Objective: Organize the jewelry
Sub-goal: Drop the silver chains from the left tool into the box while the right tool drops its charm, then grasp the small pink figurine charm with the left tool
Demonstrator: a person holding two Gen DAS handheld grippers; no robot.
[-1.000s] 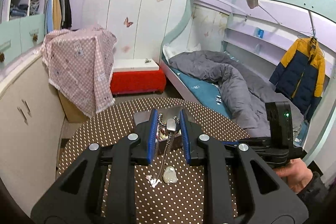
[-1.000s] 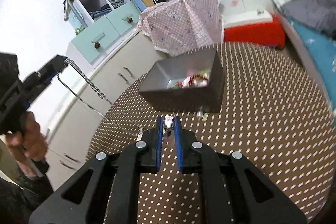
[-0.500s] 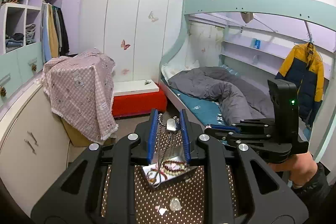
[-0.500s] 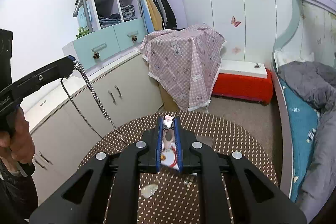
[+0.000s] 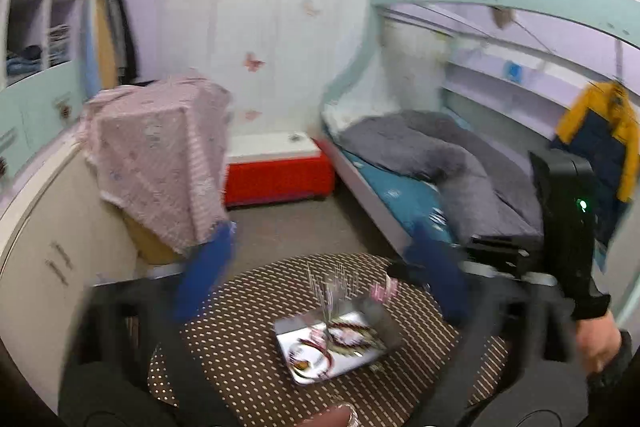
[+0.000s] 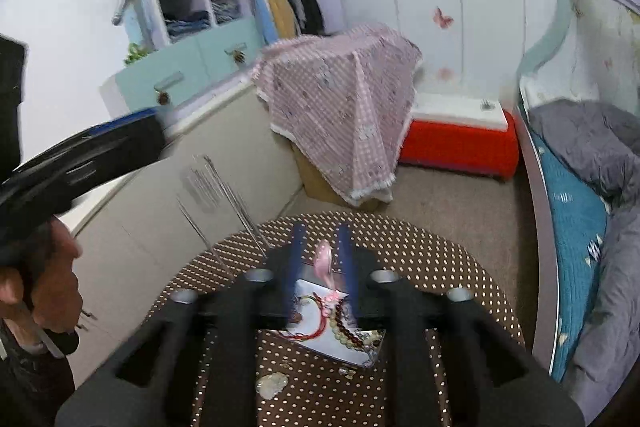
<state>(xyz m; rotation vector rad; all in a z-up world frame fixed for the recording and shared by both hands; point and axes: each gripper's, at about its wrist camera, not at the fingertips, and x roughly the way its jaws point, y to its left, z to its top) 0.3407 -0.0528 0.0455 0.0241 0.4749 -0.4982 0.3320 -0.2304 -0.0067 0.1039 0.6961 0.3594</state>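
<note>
Both claws hang high over a round dotted table (image 5: 240, 339), and that height suits a drop: the jewelry box (image 5: 296, 343) sits open below them, so anything let go from here should fall or be lowered straight in; the box already holds beads and a red cord, which shows it is the collecting place. The left claw (image 5: 320, 267) is spread wide, its blue pads far apart and heavily blurred; a silver chain (image 5: 332, 291) shows as faint vertical streaks between and below the pads, its lower end reaching into the box, and it looks free of the pads, though the blur keeps me from being sure whether it touches either. The right claw (image 6: 320, 259) is also parted, narrowly; a pink pendant (image 6: 324, 259) sits in the gap between its pads, directly above the box, and I cannot tell whether a pad touches it or it is falling. In the right view the chain appears as thin lines hanging under the left claw, beside the table's near edge; a pale stone (image 6: 272, 383) lies loose on the table, just outside the box and near the right claw's base; judging by this, it is a likely next pick.
</note>
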